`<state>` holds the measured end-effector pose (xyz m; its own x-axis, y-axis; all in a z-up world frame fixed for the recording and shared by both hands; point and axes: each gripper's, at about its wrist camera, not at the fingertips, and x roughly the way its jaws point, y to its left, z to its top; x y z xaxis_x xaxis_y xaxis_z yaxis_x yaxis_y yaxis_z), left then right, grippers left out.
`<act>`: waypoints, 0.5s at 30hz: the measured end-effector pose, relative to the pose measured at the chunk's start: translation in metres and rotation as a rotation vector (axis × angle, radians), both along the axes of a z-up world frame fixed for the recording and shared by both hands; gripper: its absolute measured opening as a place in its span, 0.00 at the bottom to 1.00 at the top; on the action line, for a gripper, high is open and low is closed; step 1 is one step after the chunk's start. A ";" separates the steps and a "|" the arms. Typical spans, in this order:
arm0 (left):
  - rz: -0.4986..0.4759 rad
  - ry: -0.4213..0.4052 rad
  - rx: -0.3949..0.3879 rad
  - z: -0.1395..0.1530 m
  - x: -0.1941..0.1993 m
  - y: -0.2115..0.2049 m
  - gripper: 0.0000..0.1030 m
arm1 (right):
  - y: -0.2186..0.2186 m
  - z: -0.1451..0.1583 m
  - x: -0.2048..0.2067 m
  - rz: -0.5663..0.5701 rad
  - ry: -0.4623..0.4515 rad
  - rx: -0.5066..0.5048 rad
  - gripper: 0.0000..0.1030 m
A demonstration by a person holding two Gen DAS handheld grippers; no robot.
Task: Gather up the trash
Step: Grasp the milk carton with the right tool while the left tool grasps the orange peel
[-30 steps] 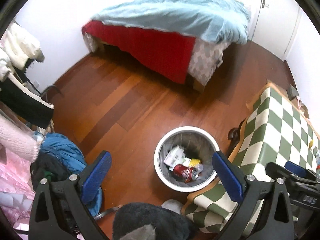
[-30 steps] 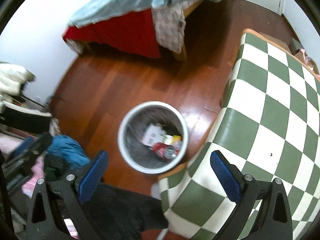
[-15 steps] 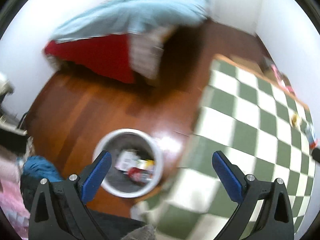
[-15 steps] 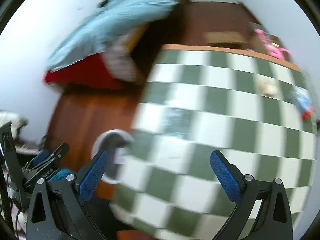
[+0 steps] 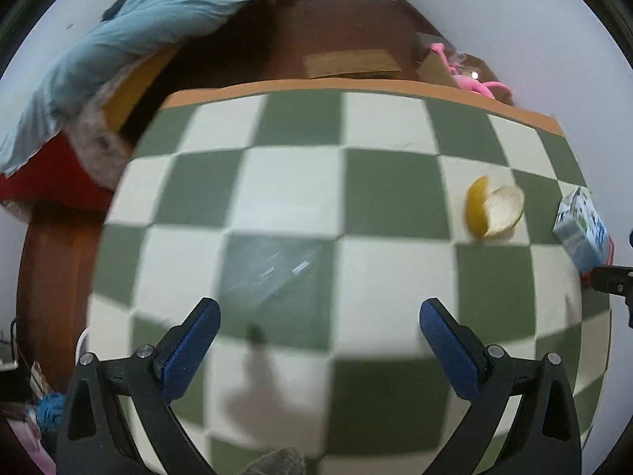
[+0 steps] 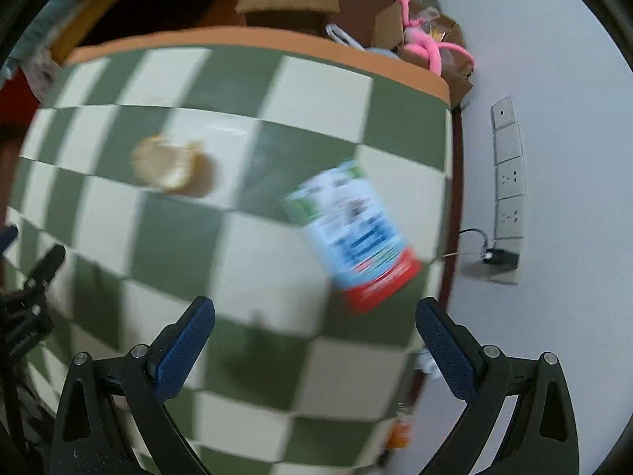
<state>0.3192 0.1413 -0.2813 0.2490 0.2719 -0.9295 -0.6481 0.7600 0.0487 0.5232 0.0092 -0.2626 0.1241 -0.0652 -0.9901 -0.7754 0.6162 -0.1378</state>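
Fruit peel (image 5: 494,211) and carton (image 6: 356,233) are lying apart on checkered tablecloth (image 5: 292,194), carton nearer the wall-side edge. Right gripper (image 6: 314,340) is hovering just short of carton, fingers spread wide, holding nothing. Left gripper (image 5: 318,342) is hovering over bare cloth, fingers likewise wide apart, peel ahead to its right

Table: green-and-cream checkered cloth (image 5: 285,194) with an orange border along the far edge.
Bed: pale blue duvet (image 5: 130,35) over a red sheet (image 5: 43,186), left of the table.
Floor: dark reddish wood (image 5: 336,23).
Cardboard: flat piece (image 5: 350,62) beyond the table; open box (image 6: 427,51) holding a pink item (image 6: 425,41).
Wall: white, with a column of sockets (image 6: 510,182); a plug (image 6: 500,256) in the lowest.
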 end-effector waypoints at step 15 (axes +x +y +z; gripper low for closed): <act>-0.134 -0.059 -0.049 -0.006 0.079 -0.028 0.99 | -0.020 -0.027 0.065 -0.124 0.082 0.150 0.65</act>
<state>0.3984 0.1133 -0.2873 0.3343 0.1873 -0.9237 -0.5412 0.8405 -0.0255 0.5878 -0.0113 -0.2897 0.0427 0.0735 -0.9964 -0.6973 0.7164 0.0230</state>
